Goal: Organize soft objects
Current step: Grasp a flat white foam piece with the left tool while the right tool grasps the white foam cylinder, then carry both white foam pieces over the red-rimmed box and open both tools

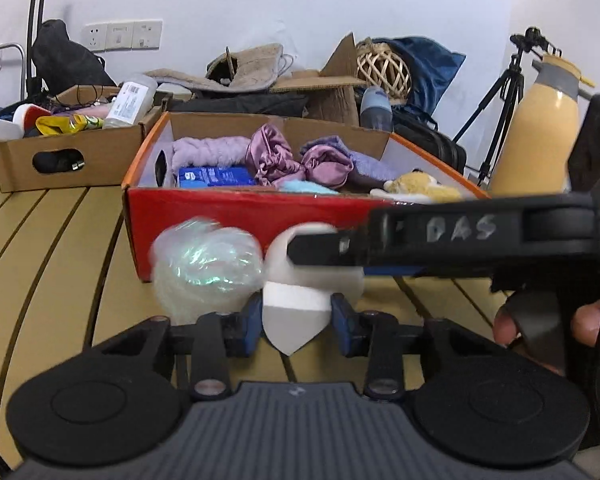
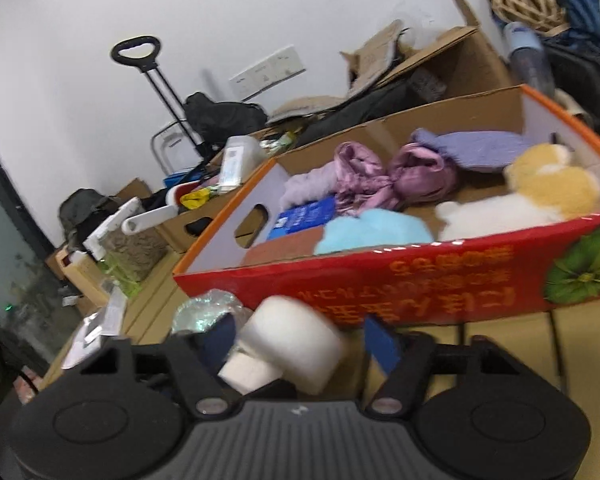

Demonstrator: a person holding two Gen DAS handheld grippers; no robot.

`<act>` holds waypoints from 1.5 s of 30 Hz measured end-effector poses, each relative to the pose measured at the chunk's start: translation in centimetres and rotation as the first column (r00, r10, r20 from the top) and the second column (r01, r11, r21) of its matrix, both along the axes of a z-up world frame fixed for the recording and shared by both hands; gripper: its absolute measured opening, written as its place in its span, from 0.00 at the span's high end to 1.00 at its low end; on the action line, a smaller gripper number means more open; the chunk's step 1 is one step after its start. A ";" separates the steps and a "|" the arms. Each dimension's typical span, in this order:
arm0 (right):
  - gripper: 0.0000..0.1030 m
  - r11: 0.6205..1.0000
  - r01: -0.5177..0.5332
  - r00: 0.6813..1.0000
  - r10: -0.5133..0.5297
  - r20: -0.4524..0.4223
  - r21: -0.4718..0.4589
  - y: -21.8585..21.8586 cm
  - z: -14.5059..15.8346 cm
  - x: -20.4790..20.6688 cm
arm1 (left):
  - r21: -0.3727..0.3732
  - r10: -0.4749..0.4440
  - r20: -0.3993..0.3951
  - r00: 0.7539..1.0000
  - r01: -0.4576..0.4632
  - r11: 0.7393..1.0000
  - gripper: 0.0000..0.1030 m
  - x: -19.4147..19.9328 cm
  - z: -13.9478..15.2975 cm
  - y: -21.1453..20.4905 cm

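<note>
A white foam piece [image 1: 296, 300] with a wide cap and a narrower stem is held over the slatted table, in front of the red box [image 1: 240, 204]. My left gripper [image 1: 296, 328] is shut on its stem, blue pads against both sides. A black finger [image 1: 320, 248] of my right gripper crosses the cap from the right. In the right wrist view the right gripper [image 2: 300, 340] straddles the foam piece [image 2: 292, 344]; its right pad [image 2: 380, 344] stands clear of the cap. A crinkled clear wrap ball [image 1: 204, 268] lies just left of the foam. The box [image 2: 380, 280] holds purple cloths, plush toys and a blue pack.
A brown cardboard box [image 1: 12, 160] of odds and ends sits left of the red one. A yellow bottle [image 1: 540, 132] and a tripod [image 1: 504, 92] stand at the right. A person's fingers [image 1: 504, 324] hold the right gripper. Bags and cardboard pile against the wall.
</note>
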State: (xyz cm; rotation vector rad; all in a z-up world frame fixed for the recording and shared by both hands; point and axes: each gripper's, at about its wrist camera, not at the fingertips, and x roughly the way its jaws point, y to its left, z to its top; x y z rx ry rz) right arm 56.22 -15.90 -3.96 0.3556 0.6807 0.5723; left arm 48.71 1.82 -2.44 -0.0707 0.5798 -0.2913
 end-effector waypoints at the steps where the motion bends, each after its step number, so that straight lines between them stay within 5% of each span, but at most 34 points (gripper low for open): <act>1: 0.56 1.000 -0.020 1.000 0.020 -0.015 0.013 0.0 -0.1 0.1 | 0.007 -0.003 0.014 1.000 0.003 1.000 0.71 -0.4 0.2 -0.1; 6: 0.63 1.000 0.027 0.999 -0.026 0.028 -0.010 -1.5 1.3 -3.2 | -0.041 -0.041 0.050 0.998 0.043 0.998 0.72 -4.8 1.9 0.2; 10: 0.63 0.993 0.113 0.986 -0.108 0.127 -0.028 -4.9 3.0 -9.3 | -0.071 -0.024 0.119 0.993 0.033 0.997 0.71 -11.7 3.2 1.3; 15: 0.63 0.974 0.215 0.964 -0.199 0.175 -0.077 -8.2 3.6 -17.8 | -0.105 0.052 0.102 0.993 -0.041 0.994 0.70 -17.5 4.2 2.8; 26: 0.63 0.966 0.251 0.951 -0.234 0.201 -0.067 -11.1 3.8 -25.6 | -0.096 -0.005 0.172 0.985 0.022 0.995 0.69 -20.3 6.5 0.2; 32: 0.62 0.962 0.254 0.944 -0.225 0.240 -0.099 -11.6 6.6 -23.5 | -0.056 -0.060 0.261 0.963 0.077 0.995 0.68 -14.7 11.8 0.6; 37: 0.62 0.970 0.215 0.928 -0.169 0.331 -0.109 -11.6 12.0 -16.3 | -0.177 -0.078 0.158 0.984 0.106 0.978 0.66 -3.3 14.9 0.4; 41: 0.61 0.975 0.197 0.961 -0.172 0.219 -0.099 -11.4 13.4 -5.2 | -0.179 -0.019 0.015 1.000 0.021 0.984 0.66 6.5 13.4 -1.6; 45: 0.61 0.975 0.211 0.976 -0.207 0.066 -0.064 -11.1 11.1 4.2 | -0.214 0.030 -0.100 0.994 -0.051 0.975 0.66 12.3 9.8 -3.1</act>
